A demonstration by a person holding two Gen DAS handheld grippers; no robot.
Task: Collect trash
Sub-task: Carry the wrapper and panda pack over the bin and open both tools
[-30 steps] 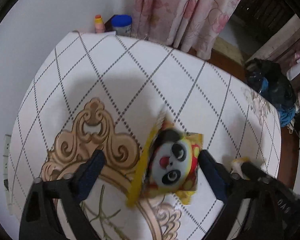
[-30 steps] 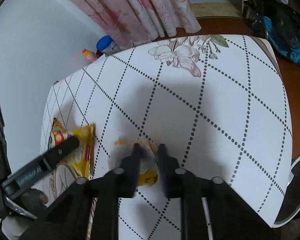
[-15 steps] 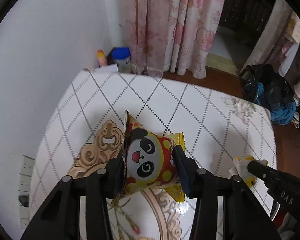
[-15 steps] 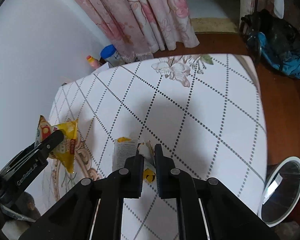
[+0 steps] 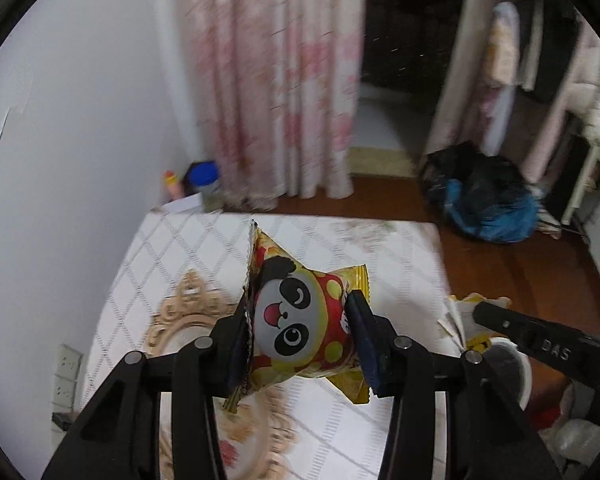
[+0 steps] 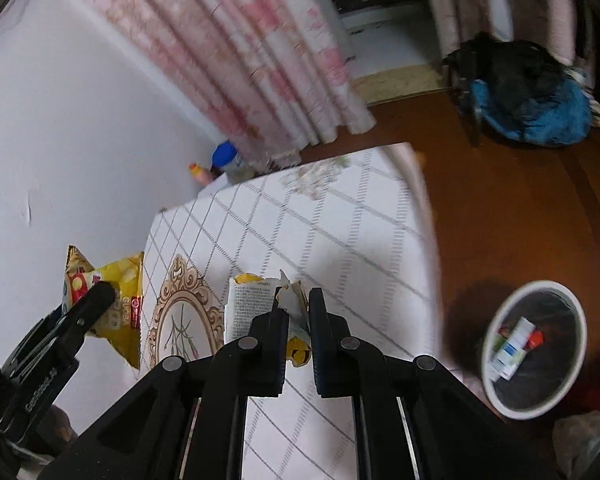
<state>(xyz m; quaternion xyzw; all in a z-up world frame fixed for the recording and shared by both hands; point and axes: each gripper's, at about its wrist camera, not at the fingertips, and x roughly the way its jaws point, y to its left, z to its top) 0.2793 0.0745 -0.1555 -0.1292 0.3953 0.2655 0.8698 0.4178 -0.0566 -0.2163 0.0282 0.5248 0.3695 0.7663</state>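
Grippers were both loaded: your left gripper (image 5: 300,340) clamped the panda snack packet (image 5: 300,332) above the table (image 6: 320,240); your right gripper (image 6: 298,312) pinched a torn wrapper (image 6: 252,304), presumably for the waste bin (image 6: 534,348).

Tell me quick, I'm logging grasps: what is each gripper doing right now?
Left gripper: shut on the panda snack bag, lifted off the table.
Right gripper: shut on the torn wrapper.

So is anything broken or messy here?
Only the white wrapper clamped in the right hand-held gripper: its top is torn open and crumpled. The panda packet in the left hand-held gripper looks puffy and whole.
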